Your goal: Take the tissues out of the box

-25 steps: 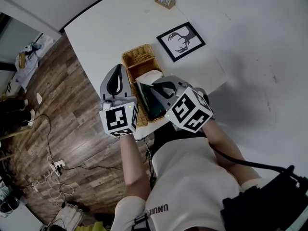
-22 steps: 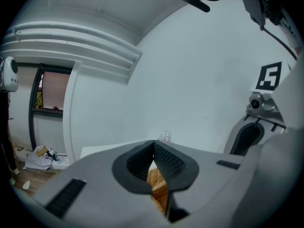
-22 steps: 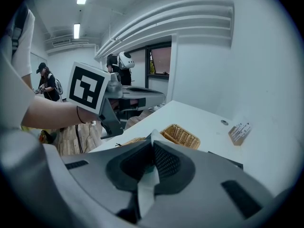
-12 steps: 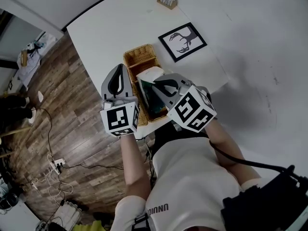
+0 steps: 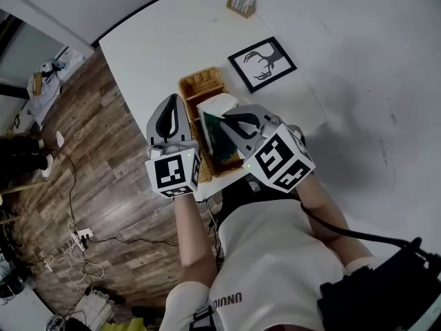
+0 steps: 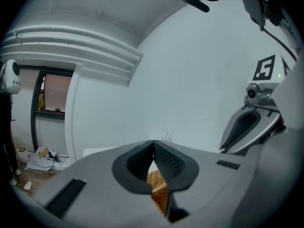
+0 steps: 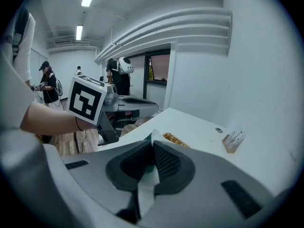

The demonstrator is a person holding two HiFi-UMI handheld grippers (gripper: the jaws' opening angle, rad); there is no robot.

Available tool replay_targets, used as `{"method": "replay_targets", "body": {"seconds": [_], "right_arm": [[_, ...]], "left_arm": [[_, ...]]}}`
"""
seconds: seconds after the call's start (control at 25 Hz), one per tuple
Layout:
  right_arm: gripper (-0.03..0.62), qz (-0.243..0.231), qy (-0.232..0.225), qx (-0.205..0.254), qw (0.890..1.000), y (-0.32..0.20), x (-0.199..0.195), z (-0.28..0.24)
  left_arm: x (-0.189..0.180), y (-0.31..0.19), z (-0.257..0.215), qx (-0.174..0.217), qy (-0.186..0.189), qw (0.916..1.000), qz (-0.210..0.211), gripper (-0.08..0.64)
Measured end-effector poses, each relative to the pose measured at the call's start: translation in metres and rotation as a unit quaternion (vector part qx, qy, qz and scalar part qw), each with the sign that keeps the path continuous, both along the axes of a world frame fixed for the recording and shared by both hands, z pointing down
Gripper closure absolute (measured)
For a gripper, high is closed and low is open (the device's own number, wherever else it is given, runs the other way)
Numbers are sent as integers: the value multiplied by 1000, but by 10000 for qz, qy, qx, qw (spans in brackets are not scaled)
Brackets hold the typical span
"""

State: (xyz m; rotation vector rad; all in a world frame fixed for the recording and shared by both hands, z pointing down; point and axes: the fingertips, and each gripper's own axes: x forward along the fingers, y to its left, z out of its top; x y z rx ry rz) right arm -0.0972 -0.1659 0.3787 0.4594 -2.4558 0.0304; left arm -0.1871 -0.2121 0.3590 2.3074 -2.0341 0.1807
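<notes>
One left hand-held gripper (image 6: pixel 153 145), jaws pressed together, empty. One right hand-held gripper (image 7: pixel 153 148) pinching a white paper tissue (image 7: pixel 146 190) above what looks like a dark green box (image 5: pixel 216 141) in a woven wicker basket (image 5: pixel 200 82), white tabletop (image 5: pixel 151 47).

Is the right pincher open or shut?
Shut: the right gripper pinches a white tissue between its jaws.

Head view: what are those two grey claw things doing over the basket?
A person holds a gripper in each hand. The right gripper pinches a white tissue sticking up from the green tissue box in the wicker basket. The left gripper hangs beside it, shut and empty.
</notes>
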Motion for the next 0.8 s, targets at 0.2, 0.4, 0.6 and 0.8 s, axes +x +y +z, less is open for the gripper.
{"method": "replay_targets", "body": {"seconds": [0.2, 0.4, 0.6, 0.8], "right_arm": [[561, 93, -118, 98, 9998, -5, 0, -12], [561, 185, -190, 234, 9994, -12, 0, -22], [561, 284, -300, 338, 9986, -14, 2, -31], [561, 344, -346, 458, 9978, -19, 3, -37]], "left_arm": [[-3, 1, -6, 58, -11, 10000, -21, 548], [-6, 3, -7, 52, -91, 9999, -54, 548], [-5, 6, -9, 59, -107, 9999, -22, 548], [-6, 7, -10, 97, -129, 9999, -41, 548]]}}
